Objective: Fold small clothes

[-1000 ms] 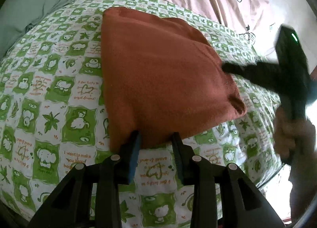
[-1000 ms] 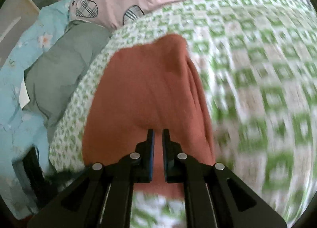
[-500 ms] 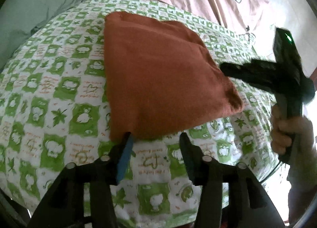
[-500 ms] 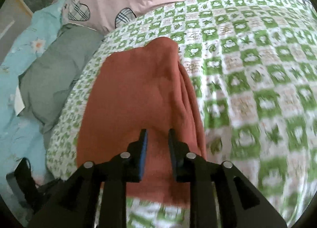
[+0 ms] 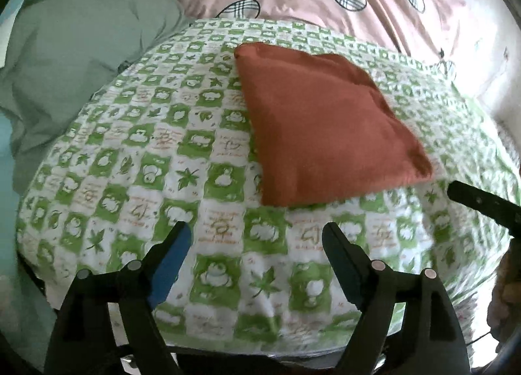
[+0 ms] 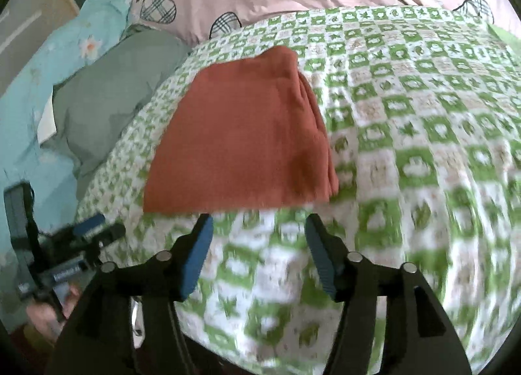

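Folded garment (image 5: 322,127) on checkered sheet (image 5: 130,186)

A green-and-white checked bed cover (image 5: 208,179) carries a folded rust-orange cloth (image 5: 325,134) lying flat on it

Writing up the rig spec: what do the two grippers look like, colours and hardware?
Both match. The left gripper and right gripper have black angular plastic fingers with silver pivot pins and blue ribbed pads. Seen from the right wrist, the left unit's black handle carries blue labels, text unreadable. No cables discernible.
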The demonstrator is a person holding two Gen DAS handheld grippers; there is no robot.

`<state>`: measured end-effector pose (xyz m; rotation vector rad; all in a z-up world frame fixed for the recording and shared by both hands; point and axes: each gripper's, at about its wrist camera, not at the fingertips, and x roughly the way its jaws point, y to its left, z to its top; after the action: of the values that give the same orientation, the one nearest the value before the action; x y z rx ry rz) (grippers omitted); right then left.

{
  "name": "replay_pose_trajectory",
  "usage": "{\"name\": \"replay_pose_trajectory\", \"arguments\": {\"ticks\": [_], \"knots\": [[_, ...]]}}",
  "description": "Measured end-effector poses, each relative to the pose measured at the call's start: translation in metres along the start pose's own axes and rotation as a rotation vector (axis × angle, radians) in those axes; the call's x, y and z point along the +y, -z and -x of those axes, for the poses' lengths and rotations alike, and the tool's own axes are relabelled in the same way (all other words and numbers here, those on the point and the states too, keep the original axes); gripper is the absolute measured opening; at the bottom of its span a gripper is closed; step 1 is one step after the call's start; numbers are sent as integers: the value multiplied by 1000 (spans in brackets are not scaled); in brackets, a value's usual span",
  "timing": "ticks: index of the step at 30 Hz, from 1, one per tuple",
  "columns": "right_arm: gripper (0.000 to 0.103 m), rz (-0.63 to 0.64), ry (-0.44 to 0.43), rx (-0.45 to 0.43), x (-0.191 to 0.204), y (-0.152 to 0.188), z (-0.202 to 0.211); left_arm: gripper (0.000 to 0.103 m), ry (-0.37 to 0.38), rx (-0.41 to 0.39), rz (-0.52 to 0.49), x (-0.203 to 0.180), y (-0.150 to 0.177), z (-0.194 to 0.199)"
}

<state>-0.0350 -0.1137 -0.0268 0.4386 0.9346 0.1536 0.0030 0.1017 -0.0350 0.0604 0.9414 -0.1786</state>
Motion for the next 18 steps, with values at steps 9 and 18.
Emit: {"name": "replay_pose_trajectory", "arguments": {"ticks": [9, 18], "knots": [[80, 74, 43, 49, 9, 21, 12, 84, -74, 16, -125, -16, 26, 4], [103, 168, 45, -63, 26, 5, 60, 99, -147, -121, -171, -21, -1, 62]]}}
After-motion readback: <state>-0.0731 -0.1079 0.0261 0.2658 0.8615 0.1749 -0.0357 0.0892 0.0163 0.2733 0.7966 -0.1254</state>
